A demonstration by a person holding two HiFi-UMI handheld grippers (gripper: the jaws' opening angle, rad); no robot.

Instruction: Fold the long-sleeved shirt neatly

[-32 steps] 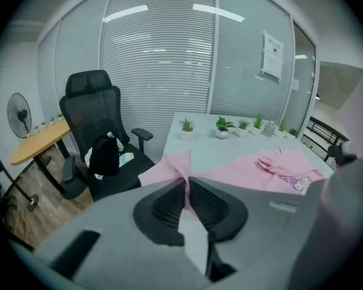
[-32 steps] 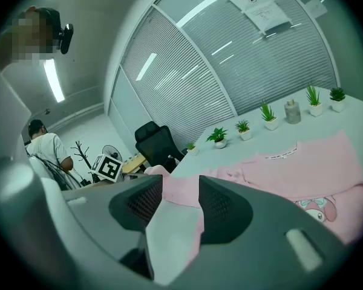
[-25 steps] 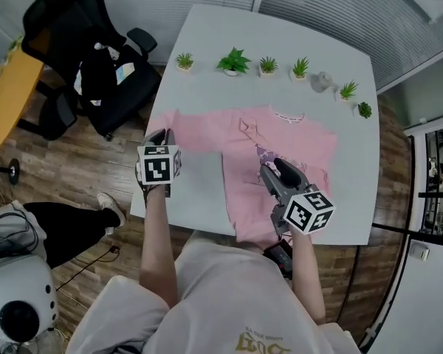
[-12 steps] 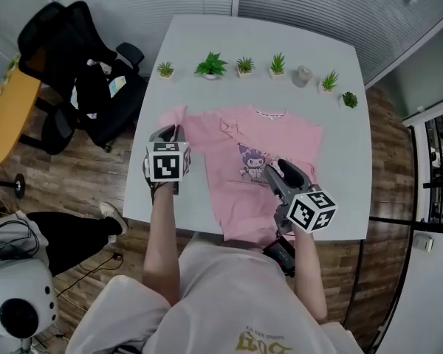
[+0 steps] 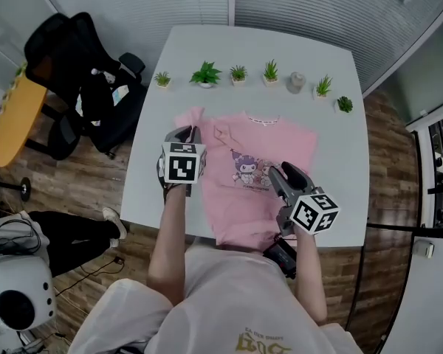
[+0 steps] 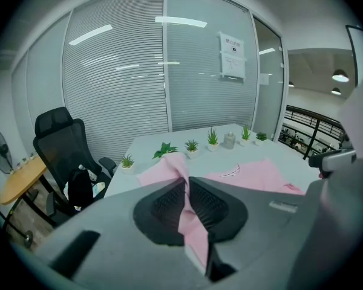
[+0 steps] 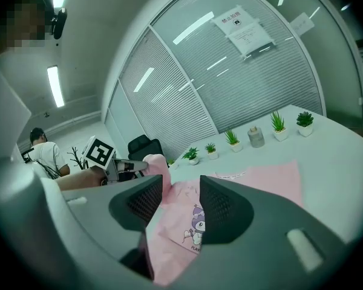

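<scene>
1. Moved since a second ago: the left gripper (image 5: pixel 183 133) has travelled from the table's left part in toward the shirt's body, taking the sleeve (image 5: pixel 194 116) with it. The sleeve lay stretched out to the left and is now bunched beside the collar.
2. Left gripper: jaws closed tight on a fold of the pink sleeve. The cloth runs up between both pads and out past the tips.
3. Right gripper (image 5: pixel 280 174): jaws well apart, held over the lower right of the shirt. Pink cloth and the cartoon print (image 5: pixel 247 165) show through the gap, with no clamp on them visible.
4. Long-sleeved shirt (image 5: pixel 280 139): pink, front up, spread on the white table (image 5: pixel 207 46), hem at the near edge.
5. Small potted plants (image 5: pixel 205 73): one row along the far side, apart from the shirt.
</scene>
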